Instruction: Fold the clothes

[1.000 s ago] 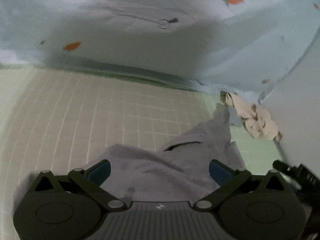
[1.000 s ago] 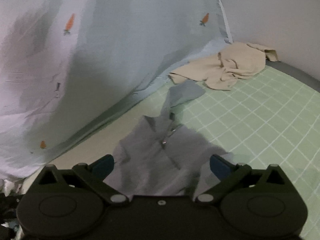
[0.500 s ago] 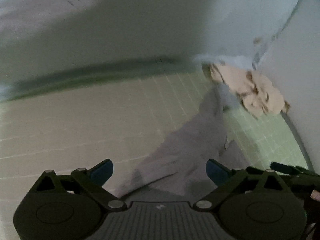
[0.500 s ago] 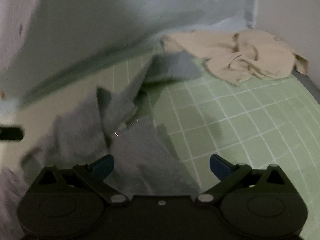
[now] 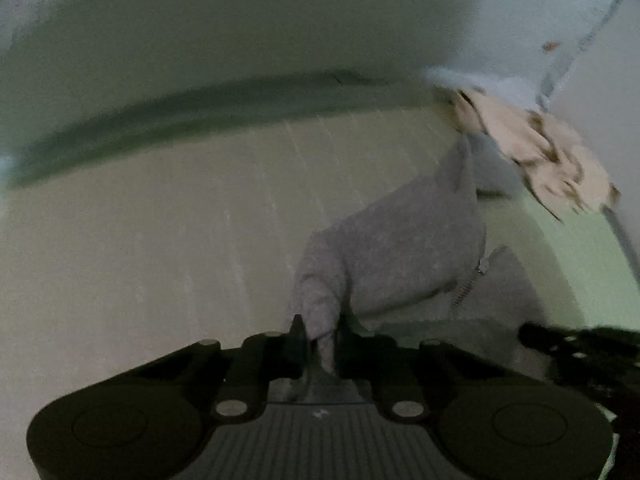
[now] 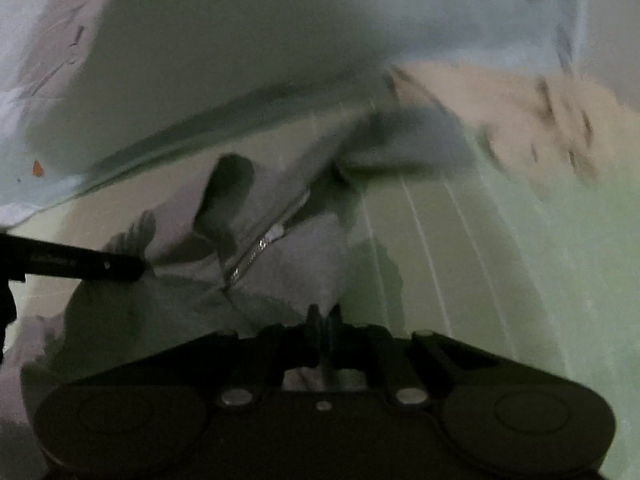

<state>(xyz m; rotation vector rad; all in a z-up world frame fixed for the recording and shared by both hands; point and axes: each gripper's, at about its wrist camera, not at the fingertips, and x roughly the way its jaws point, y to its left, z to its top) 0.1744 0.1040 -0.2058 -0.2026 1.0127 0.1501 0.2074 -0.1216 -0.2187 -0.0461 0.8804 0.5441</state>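
A grey zip-up garment [image 5: 400,248] lies on a green checked sheet [image 5: 160,240]. My left gripper [image 5: 320,332] is shut on a pinched fold of its grey cloth. In the right wrist view the same garment [image 6: 288,248] shows its zipper [image 6: 256,252], and my right gripper [image 6: 324,316] is shut on its near edge. The left gripper's black finger [image 6: 80,266] enters that view from the left, touching the cloth. Both views are blurred.
A crumpled beige garment [image 5: 536,152] lies at the far right by the wall, also in the right wrist view [image 6: 512,108]. A pale blue sheet with small carrot prints [image 6: 200,40] hangs behind. The right gripper [image 5: 580,344] shows at the left view's right edge.
Both grippers have gone from wide open to shut, each pinching the grey garment. Both have moved in closer to the cloth, and the views have swung.
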